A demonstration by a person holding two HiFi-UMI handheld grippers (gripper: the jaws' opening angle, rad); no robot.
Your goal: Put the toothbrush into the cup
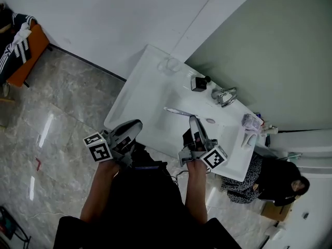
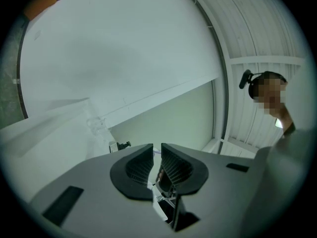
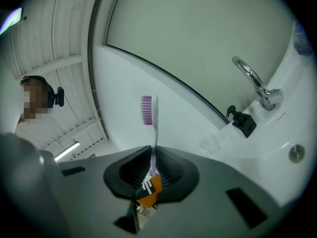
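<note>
At the lower left of the head view, the left hand-held gripper (image 2: 157,148) is held beyond the near left edge of the counter (image 1: 141,90), over the floor (image 1: 62,113). Its jaws are seen a narrow slit apart, with nothing between them. Further right and higher in the frame, the clear cup (image 1: 168,65) is stood near the far corner of the counter, close to the wall, and nothing is seen in it.

Lower and to the right, the toothbrush (image 3: 155,128) is clamped by its handle in the nearly closed jaws of the right hand-held gripper (image 3: 154,150), with the bristle end held out over the basin, well apart from the cup.

The pick-up is judged done; the carry to the cup and the drop into it are judged still left. Only bare white counter and basin are seen between brush and cup. The wall behind the cup and the counter's left edge leave little margin there. The soap dispenser (image 1: 198,83) and tap (image 1: 224,96) are kept to the right of that path.
</note>
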